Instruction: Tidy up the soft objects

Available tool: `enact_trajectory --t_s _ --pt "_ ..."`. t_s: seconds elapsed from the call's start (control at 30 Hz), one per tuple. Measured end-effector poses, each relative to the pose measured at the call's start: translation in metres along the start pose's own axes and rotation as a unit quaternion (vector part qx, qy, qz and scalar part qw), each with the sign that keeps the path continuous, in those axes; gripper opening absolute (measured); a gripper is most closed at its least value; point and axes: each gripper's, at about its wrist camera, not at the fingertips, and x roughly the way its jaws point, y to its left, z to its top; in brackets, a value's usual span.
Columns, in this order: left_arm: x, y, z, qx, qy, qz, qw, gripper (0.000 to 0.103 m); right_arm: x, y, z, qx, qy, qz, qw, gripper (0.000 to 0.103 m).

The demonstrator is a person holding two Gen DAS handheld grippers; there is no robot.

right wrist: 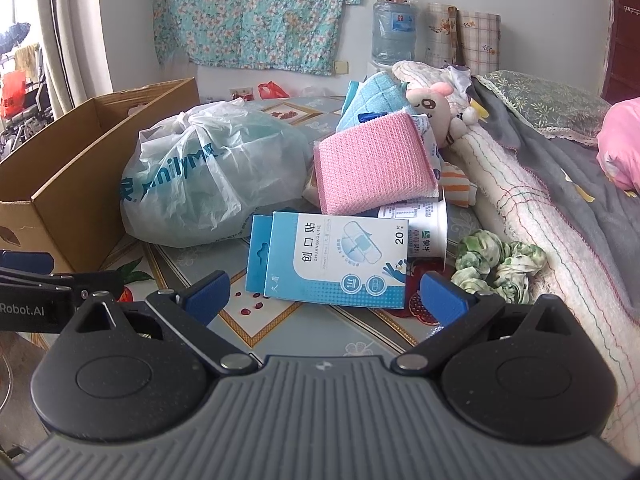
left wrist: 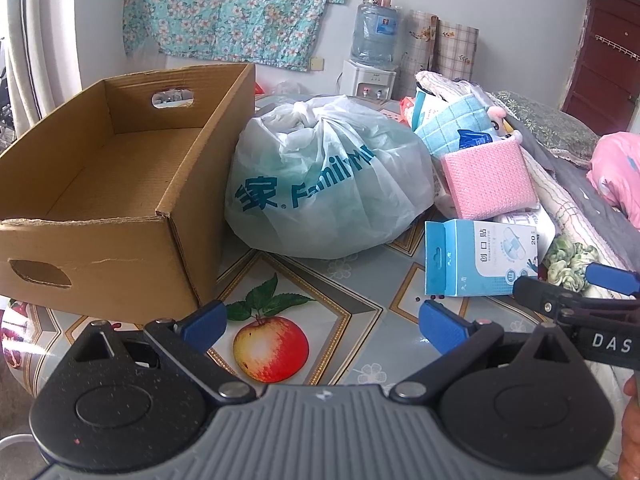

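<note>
Left wrist view: the left gripper point(left wrist: 322, 326) hovers with its jaws spread and empty over a fruit-patterned tablecloth point(left wrist: 320, 280). An empty cardboard box point(left wrist: 100, 216) stands open at left, likely the destination, touching a knotted plastic bag point(left wrist: 320, 184).

Right wrist view: the right gripper point(right wrist: 324, 296), also spread and empty, faces a blue plaster box point(right wrist: 332, 264). Behind it lie a pink sponge point(right wrist: 372, 164), a plush toy point(right wrist: 436, 108) and, just right, a green scrunchie point(right wrist: 496, 264), all unsorted

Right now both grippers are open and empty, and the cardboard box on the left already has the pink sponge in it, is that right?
Not quite. The cardboard box is empty; the pink sponge lies in the pile beside the plastic bag, as the left wrist view shows. The left gripper and right gripper are open and empty.
</note>
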Motion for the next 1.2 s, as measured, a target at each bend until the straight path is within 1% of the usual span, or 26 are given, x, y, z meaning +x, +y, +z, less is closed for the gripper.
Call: enact_trajectory --t_s 1.2 --pt "0.0042 0.0059 -0.0001 -0.009 0.007 0.006 0.9999 0.103 0.0042 0.0052 0.0021 -0.009 0.004 -0.001 1.000 0.102"
